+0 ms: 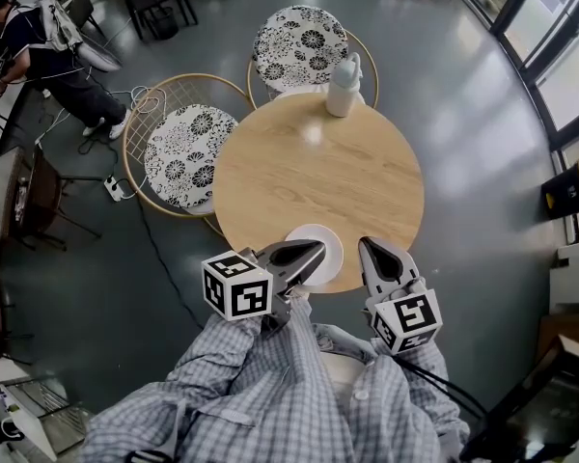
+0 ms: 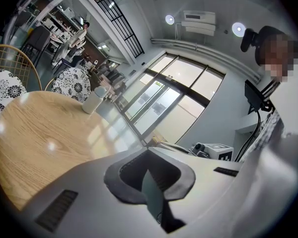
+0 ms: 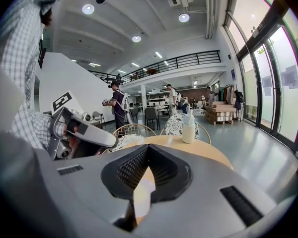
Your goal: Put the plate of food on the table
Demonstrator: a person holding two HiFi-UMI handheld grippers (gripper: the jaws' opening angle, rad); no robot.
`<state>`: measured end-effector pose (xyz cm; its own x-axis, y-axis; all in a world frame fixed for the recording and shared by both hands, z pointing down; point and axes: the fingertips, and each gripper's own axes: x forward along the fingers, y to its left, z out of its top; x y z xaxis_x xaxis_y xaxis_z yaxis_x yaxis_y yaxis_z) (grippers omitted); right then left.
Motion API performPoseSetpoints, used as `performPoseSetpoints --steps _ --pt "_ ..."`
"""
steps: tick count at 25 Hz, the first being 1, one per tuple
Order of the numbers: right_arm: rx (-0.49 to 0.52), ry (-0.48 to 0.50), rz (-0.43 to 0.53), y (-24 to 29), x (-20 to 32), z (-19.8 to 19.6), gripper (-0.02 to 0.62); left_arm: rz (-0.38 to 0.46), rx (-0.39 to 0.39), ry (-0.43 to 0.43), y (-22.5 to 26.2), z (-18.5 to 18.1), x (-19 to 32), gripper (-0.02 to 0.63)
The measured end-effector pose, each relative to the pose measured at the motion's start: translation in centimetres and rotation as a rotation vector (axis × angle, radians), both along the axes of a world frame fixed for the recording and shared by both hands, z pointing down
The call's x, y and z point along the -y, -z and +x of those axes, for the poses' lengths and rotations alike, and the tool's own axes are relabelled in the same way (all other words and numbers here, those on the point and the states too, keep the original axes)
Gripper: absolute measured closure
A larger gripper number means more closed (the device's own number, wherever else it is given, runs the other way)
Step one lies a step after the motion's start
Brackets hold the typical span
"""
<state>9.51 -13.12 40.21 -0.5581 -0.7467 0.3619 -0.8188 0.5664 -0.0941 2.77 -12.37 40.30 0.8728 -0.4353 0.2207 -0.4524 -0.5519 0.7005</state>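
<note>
A: One round wooden table [image 1: 318, 172]. The white plate [image 1: 330, 258] already sits at its near edge and looks bare on top.
B: Handling?
A: Probably stiff, light and breakable, with a slippery glaze, so pinch the rim. The left gripper [image 1: 311, 255] hangs over the plate's left side, jaws pressed together with nothing between. The right gripper [image 1: 378, 253] is just beside the plate, jaws also together and empty.
B: Text?
A: None readable, only square markers.

white bottle [image 1: 344, 85] upright | floral-cushion chair [image 1: 186, 152] | 2nd floral chair [image 1: 299, 44] behind bottle | power strip [image 1: 114, 188] on floor
</note>
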Motion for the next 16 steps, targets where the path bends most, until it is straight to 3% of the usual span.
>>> performPoseSetpoints --steps 16 --pt "-0.005 0.005 -0.004 -0.01 -0.25 -0.03 0.588 -0.01 0.001 -0.013 -0.04 0.25 -0.32 0.6"
